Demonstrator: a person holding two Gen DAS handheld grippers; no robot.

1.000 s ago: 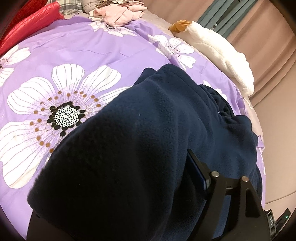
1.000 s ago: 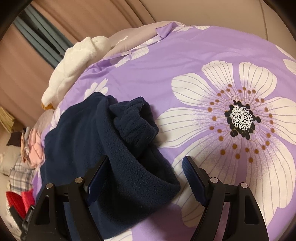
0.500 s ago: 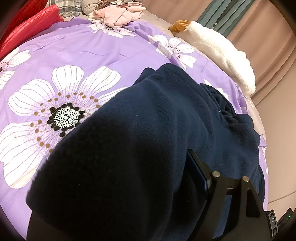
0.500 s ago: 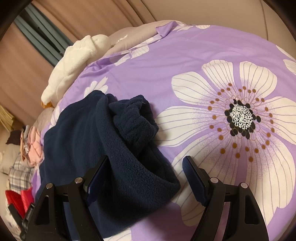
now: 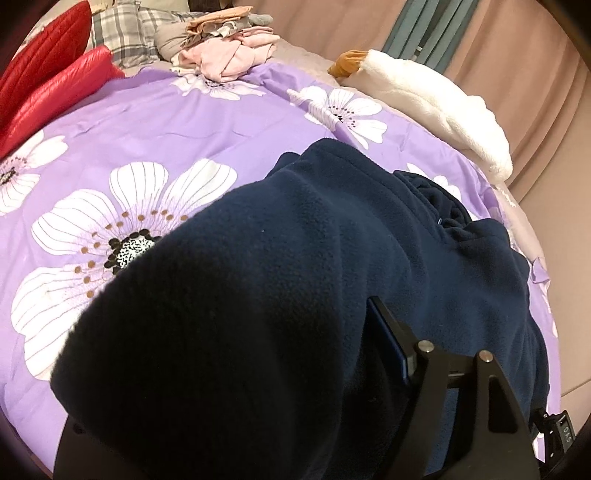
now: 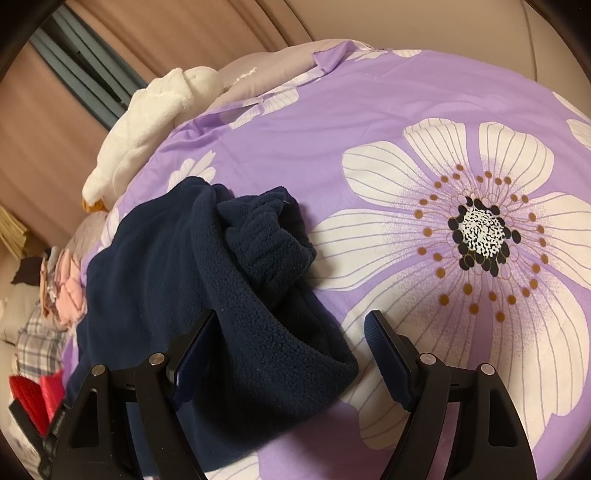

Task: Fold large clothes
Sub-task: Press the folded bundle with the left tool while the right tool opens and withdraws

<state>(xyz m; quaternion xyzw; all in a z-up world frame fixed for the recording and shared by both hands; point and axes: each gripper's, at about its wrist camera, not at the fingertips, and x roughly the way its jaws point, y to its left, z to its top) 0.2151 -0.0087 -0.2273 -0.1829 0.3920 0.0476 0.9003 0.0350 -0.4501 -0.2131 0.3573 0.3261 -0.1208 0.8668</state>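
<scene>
Right tool [image 6: 288,354]: jaws spread wide, nothing pinched; a fold of the navy fleece garment [image 6: 207,288] bulges up between the fingers, left pad against or just beside the cloth, right pad clear over the bedspread. Left tool [image 5: 332,350]: only the right finger [image 5: 388,332] shows, the other buried under draped fleece, so cannot tell whether it grips or how wide it stands.

Navy fleece garment [image 5: 288,295] lies bunched on the bed, heaped over the left tool, ribbed cuff or hem rolled on top in the right view. Thick, nubbly pile, soft rounded folds.

Bedspread [image 6: 369,122]: smooth purple cotton-like cover, big white flowers with black speckled centres and brown dots, a few light creases. White fluffy blanket [image 5: 436,107] along the bed's edge, plush, lumpy, with a tan piece [image 5: 349,61] at its end. Pile of pink clothes [image 5: 229,55] at the far side, plaid pillow [image 5: 122,33] beside it, shiny red quilted jacket [image 5: 48,88] at far left. Pinkish-brown curtains [image 6: 155,40] behind, pleated, grey-blue strip [image 6: 85,77] between them.
</scene>
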